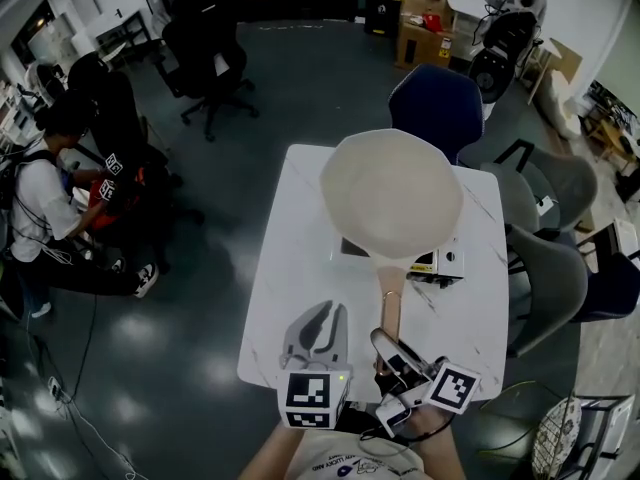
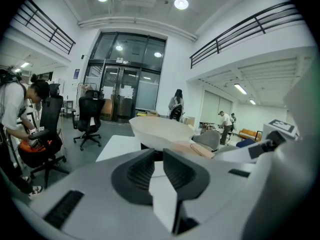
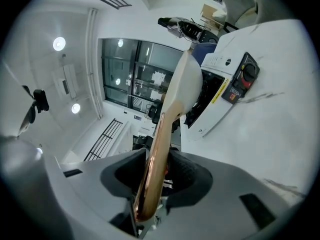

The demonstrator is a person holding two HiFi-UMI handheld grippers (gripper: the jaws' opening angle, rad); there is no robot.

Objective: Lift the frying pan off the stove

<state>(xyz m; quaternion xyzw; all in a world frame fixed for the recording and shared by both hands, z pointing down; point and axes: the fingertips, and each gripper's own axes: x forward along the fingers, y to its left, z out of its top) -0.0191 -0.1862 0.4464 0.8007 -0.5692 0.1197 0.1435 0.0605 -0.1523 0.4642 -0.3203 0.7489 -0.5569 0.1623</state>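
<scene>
At the centre of the head view stands a white table (image 1: 290, 268), and on its far half sits a white stove (image 1: 446, 261) with a red knob. The cream frying pan (image 1: 392, 196) is over the stove and covers most of it; whether its base touches the stove top cannot be made out. Its coppery handle (image 1: 389, 303) runs from the pan toward the lower edge of the frame.

The right gripper (image 1: 390, 353), at the lower middle of the head view, is clamped on the end of that handle. In the right gripper view the handle (image 3: 157, 149) passes between the dark pads, which press on it from both sides, and the pan (image 3: 187, 91) shows edge-on beside the stove (image 3: 225, 79).

The left gripper (image 1: 320, 318) is just left of the handle, over the near part of the table. In the left gripper view its jaws (image 2: 157, 169) are together with nothing between them, and the pan (image 2: 160, 131) lies ahead.

A blue chair (image 1: 435, 103) stands behind the table and grey chairs (image 1: 545, 278) stand at the right. At the left edge a person (image 1: 45, 198) sits bent forward. A black office chair (image 1: 210, 58) is at the upper left, and cardboard boxes (image 1: 420, 23) are at the top.
</scene>
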